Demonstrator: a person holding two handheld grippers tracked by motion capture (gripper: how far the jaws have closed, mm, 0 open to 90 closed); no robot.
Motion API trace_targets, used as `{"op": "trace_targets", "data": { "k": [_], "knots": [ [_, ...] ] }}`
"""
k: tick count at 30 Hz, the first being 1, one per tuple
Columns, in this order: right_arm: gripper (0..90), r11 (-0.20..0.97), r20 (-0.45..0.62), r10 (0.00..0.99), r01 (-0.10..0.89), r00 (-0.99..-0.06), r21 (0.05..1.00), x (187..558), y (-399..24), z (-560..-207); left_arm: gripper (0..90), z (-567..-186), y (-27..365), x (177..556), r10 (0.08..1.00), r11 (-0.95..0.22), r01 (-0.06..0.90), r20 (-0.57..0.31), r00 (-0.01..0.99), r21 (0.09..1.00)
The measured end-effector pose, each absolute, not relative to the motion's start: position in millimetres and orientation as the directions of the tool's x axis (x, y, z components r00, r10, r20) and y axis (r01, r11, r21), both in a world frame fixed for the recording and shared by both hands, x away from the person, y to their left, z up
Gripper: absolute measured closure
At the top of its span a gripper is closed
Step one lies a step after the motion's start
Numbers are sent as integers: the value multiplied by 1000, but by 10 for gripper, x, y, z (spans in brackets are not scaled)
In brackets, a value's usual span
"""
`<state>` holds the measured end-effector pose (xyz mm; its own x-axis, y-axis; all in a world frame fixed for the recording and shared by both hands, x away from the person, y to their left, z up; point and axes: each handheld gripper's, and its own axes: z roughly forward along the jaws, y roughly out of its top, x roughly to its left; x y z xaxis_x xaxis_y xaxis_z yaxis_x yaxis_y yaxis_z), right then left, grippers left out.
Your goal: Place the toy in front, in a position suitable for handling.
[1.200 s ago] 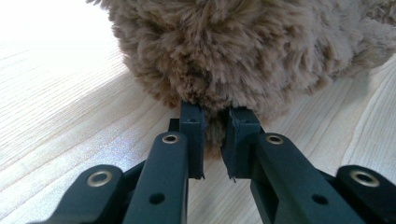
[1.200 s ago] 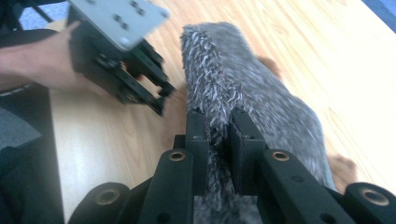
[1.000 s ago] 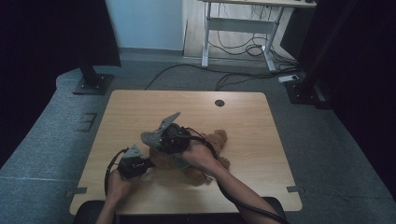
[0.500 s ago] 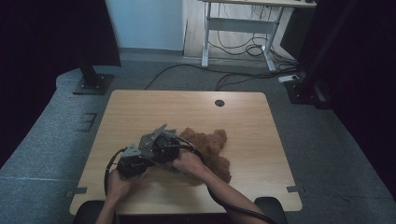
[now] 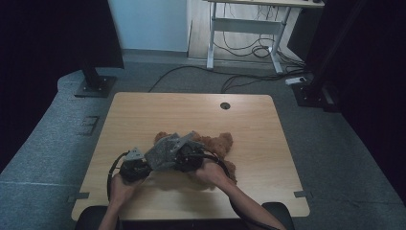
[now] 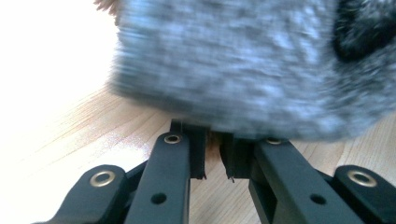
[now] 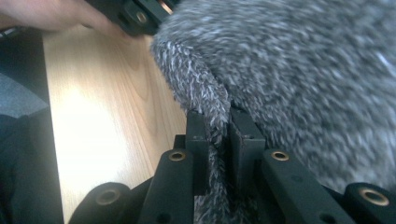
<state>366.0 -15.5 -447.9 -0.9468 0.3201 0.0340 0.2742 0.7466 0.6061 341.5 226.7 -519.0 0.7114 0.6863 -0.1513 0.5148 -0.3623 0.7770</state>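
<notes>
A grey fuzzy cloth (image 5: 165, 151) hangs low over the wooden table (image 5: 143, 115), held between both grippers. My right gripper (image 7: 218, 135) is shut on a fold of the grey cloth (image 7: 303, 70); in the high view the right gripper (image 5: 178, 158) sits in front of a brown teddy bear (image 5: 218, 143). My left gripper (image 6: 212, 161) has its jaws nearly together at the lower edge of the blurred cloth (image 6: 233, 60), which hides their tips; a brownish scrap shows between them. The left gripper (image 5: 139, 167) is at the cloth's left end.
A round cable hole (image 5: 225, 105) sits near the table's far edge. A black stand base (image 5: 93, 86) and a white desk frame (image 5: 244, 43) with cables stand on the floor beyond. The person's hand (image 7: 51, 14) shows at the top left of the right gripper view.
The right hand has come down and to the left with the grey cloth, closer to the left gripper. More of the teddy bear is uncovered. The left hand has stayed put.
</notes>
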Motion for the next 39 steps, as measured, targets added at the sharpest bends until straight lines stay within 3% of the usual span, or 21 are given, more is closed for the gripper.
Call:
{"op": "trace_targets", "data": {
  "k": [12,21,30,39],
  "knots": [
    [793,706,32,391,322,-920,631,3609,-581,-4367,798,-5195,2278,3427,680,-351,519,-169,714,779],
    [793,706,6,290,218,-957,674,3450,-183,-4037,797,-5195,2280,3430,678,-347,523,-177,714,779],
    [793,771,30,213,186,-977,609,3450,413,-4412,798,-5191,2289,3433,672,-344,527,-188,716,777],
    [794,798,27,247,219,-969,562,3563,486,-4775,809,-5192,2284,3432,672,-346,531,-190,715,773]
  ]
}}
